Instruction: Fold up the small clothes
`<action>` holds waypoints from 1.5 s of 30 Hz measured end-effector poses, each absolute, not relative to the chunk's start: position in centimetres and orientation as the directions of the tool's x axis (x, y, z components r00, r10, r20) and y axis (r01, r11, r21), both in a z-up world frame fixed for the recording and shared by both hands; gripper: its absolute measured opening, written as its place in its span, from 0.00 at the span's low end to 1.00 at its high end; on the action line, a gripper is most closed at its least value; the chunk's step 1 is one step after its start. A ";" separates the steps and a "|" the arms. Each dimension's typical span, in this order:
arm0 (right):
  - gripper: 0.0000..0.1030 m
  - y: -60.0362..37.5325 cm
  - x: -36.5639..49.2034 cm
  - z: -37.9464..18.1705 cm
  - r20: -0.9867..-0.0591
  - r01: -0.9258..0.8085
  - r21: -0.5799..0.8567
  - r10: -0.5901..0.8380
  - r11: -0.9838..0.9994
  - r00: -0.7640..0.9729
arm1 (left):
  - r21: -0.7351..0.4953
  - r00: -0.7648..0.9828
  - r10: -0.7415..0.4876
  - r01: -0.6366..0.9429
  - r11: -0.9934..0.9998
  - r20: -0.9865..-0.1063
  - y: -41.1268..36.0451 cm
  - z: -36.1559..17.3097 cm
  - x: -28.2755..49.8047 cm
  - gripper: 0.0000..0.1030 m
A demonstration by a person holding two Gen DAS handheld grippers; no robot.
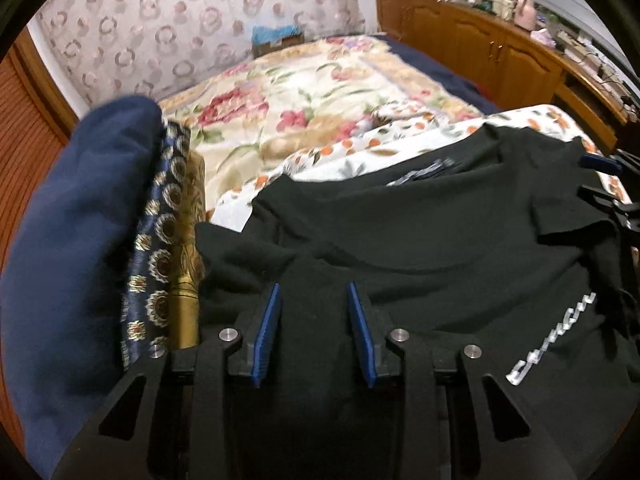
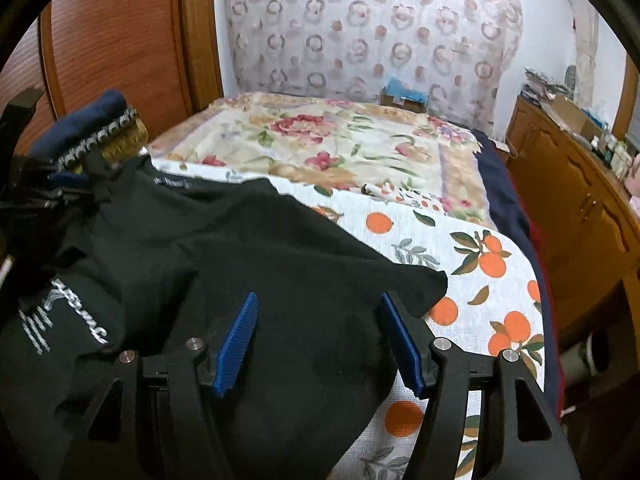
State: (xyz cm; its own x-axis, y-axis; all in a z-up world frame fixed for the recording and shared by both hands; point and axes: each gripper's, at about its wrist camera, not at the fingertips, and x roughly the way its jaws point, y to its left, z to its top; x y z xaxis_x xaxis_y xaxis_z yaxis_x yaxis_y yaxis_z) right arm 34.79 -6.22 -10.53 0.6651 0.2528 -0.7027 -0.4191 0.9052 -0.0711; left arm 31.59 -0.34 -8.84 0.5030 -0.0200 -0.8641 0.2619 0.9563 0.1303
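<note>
A black T-shirt [image 1: 420, 232] with white lettering lies rumpled on an orange-print cloth [image 2: 472, 280] on the bed. It also shows in the right wrist view [image 2: 240, 264]. My left gripper [image 1: 314, 292] is open, its blue pads on either side of a raised fold at the shirt's left part. My right gripper [image 2: 318, 300] is open wide above the shirt's right edge, with nothing between its pads. The right gripper also shows at the far right of the left wrist view [image 1: 608, 184], and the left gripper at the far left of the right wrist view [image 2: 80, 176].
A stack of folded clothes, navy [image 1: 80, 240] and gold-patterned [image 1: 168, 232], stands left of the shirt. A floral bedspread [image 1: 320, 92] covers the bed beyond. Wooden cabinets [image 1: 500, 52] with clutter run along the right. A wooden panel [image 2: 120, 40] is at the left.
</note>
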 end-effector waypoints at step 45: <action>0.63 -11.0 38.0 -8.9 -0.749 -0.313 -0.038 0.181 0.949 0.638 | 0.038 0.722 -0.100 0.172 0.984 -0.685 6.2 -0.5 27.2 0.04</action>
State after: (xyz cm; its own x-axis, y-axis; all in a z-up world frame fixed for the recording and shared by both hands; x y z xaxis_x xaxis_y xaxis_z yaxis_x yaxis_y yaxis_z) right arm 37.99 -10.95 -8.93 0.6377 0.1809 -0.7487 -0.3134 0.9489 -0.0376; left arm 27.19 6.16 -0.52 0.7221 -0.1002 -0.6845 0.1724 0.9843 0.0378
